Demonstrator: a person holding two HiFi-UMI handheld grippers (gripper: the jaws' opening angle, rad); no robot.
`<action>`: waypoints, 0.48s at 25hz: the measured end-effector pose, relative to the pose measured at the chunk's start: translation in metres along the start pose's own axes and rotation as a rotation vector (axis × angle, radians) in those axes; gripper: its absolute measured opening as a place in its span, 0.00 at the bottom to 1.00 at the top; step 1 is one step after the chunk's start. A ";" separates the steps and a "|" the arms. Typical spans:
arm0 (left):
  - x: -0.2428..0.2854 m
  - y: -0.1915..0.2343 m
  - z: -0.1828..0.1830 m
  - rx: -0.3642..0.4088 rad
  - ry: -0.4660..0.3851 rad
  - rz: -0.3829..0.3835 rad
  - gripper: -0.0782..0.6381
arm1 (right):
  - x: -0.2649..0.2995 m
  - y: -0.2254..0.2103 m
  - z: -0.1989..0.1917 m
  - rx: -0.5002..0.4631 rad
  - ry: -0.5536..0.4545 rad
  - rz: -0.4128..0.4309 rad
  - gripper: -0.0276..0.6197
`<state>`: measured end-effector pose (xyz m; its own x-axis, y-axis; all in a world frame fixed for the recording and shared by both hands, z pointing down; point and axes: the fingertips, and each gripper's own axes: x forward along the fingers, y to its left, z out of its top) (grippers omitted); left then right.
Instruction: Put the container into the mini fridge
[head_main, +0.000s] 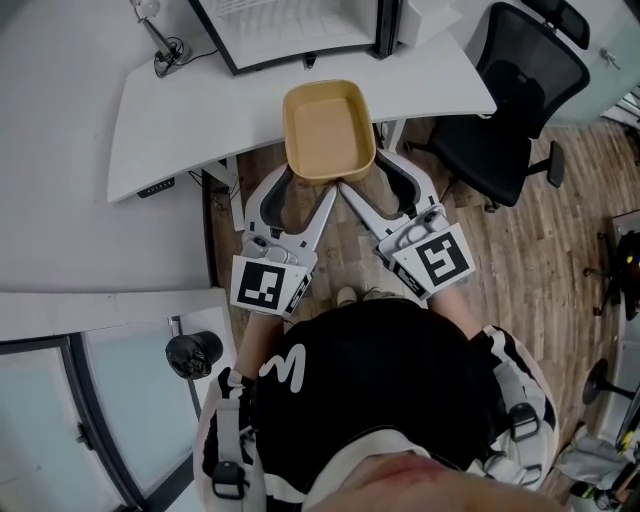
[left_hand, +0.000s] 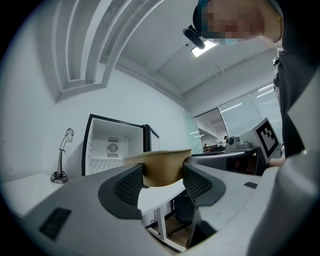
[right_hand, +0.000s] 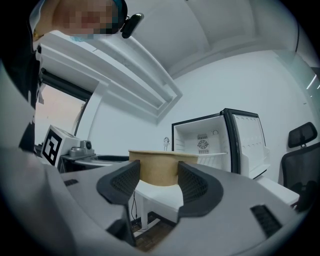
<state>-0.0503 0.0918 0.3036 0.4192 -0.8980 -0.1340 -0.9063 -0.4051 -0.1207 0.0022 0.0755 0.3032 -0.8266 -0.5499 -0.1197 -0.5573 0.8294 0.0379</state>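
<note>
A tan, empty, rounded-rectangular container (head_main: 328, 130) hangs in the air over the front edge of the white desk (head_main: 180, 115). My left gripper (head_main: 308, 184) is shut on its near left corner, and my right gripper (head_main: 368, 181) is shut on its near right corner. The container's wall (left_hand: 162, 167) fills the gap between the left jaws (left_hand: 162, 183), and the same holds in the right gripper view for the container (right_hand: 160, 167) and gripper (right_hand: 159, 183). The mini fridge (head_main: 300, 30) stands on the desk straight ahead, door open, its white inside (left_hand: 112, 145) (right_hand: 210, 142) showing a shelf.
A black office chair (head_main: 520, 100) stands to the right on the wood floor. A small desk lamp (left_hand: 62, 155) and its cable (head_main: 165, 50) sit left of the fridge. The fridge door (right_hand: 247, 142) swings out to the right. A glass partition runs at lower left.
</note>
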 end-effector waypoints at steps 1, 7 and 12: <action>0.001 -0.001 0.000 0.000 -0.001 -0.001 0.46 | -0.001 -0.001 0.000 0.002 0.002 -0.002 0.43; 0.001 0.003 -0.002 -0.002 -0.004 -0.007 0.46 | 0.002 -0.001 -0.002 0.001 -0.002 -0.012 0.43; -0.002 0.009 -0.002 -0.006 -0.005 -0.017 0.46 | 0.007 0.003 -0.002 0.001 -0.015 -0.021 0.43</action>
<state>-0.0593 0.0896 0.3044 0.4347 -0.8901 -0.1371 -0.8994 -0.4212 -0.1171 -0.0058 0.0741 0.3046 -0.8136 -0.5655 -0.1351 -0.5742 0.8180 0.0344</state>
